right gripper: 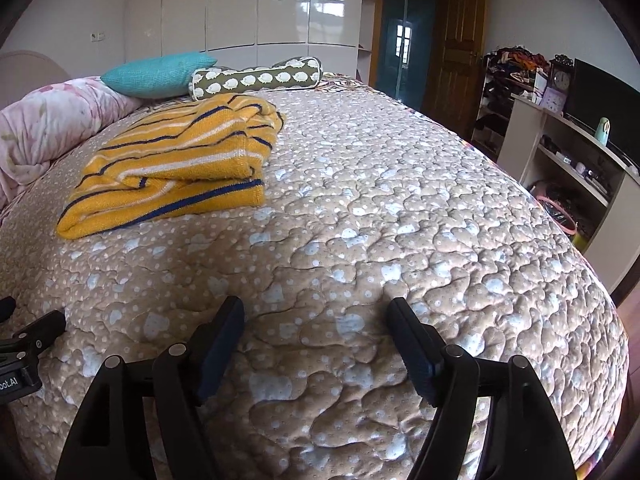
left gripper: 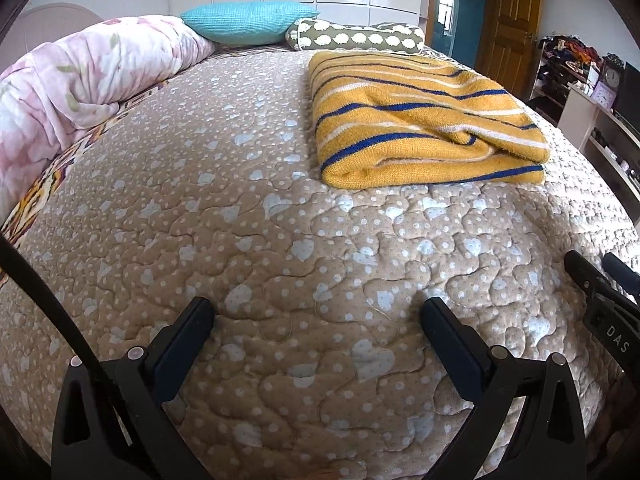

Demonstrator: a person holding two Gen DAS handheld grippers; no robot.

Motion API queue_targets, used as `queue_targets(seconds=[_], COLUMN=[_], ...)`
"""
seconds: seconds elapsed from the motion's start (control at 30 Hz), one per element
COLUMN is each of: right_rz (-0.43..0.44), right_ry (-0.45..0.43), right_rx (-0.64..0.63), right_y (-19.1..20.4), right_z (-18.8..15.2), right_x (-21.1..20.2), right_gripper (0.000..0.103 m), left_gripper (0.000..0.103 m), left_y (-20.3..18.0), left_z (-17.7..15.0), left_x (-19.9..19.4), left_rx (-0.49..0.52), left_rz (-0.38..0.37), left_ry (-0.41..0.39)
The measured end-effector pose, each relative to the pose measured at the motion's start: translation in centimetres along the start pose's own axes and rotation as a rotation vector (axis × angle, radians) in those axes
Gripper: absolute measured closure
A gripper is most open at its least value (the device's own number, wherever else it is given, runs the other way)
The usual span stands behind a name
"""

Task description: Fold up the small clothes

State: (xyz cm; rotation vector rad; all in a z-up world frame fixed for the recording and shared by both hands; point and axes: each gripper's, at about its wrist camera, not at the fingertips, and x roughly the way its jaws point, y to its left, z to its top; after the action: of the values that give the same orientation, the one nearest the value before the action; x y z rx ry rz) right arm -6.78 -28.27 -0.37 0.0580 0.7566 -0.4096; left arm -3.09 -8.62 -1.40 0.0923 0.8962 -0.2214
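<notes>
A yellow knit garment (left gripper: 420, 120) with blue and white stripes lies folded in a thick stack on the beige quilted bed cover (left gripper: 240, 240). It also shows in the right wrist view (right gripper: 176, 160), at upper left. My left gripper (left gripper: 316, 316) is open and empty, low over the cover, well short of the garment. My right gripper (right gripper: 314, 320) is open and empty, over bare cover to the right of the garment. The right gripper's body (left gripper: 604, 300) shows at the right edge of the left wrist view.
A rolled pink floral duvet (left gripper: 80, 88) lies along the left side. A teal pillow (left gripper: 248, 22) and a patterned bolster (left gripper: 356, 38) sit at the head. A desk with shelves (right gripper: 568, 152), a monitor and a wooden door (right gripper: 456, 64) stand to the right of the bed.
</notes>
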Motion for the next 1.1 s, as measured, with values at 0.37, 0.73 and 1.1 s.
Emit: queue_targets(seconds=[0.37, 0.73, 1.1], right_rz=[-0.056, 0.151, 0.149], right_ry=[0.012, -0.05, 0.231], right_rx=[-0.043, -0.125, -0.129], right_y=[0.7, 4.5, 5.5], right_z=[-0.3, 11.7, 14.2], right_x=[-0.6, -1.9, 7.3], right_gripper=[0.022, 0.063, 0.081], left_gripper=[0.0, 0.0, 0.0], left_y=[0.2, 0.2, 0.3], left_z=[0.1, 0.2, -0.3], left_x=[0.0, 0.0, -0.3], left_rx=[-0.01, -0.021, -0.011], left_rz=[-0.008, -0.004, -0.018], left_ry=[0.001, 0.008, -0.022])
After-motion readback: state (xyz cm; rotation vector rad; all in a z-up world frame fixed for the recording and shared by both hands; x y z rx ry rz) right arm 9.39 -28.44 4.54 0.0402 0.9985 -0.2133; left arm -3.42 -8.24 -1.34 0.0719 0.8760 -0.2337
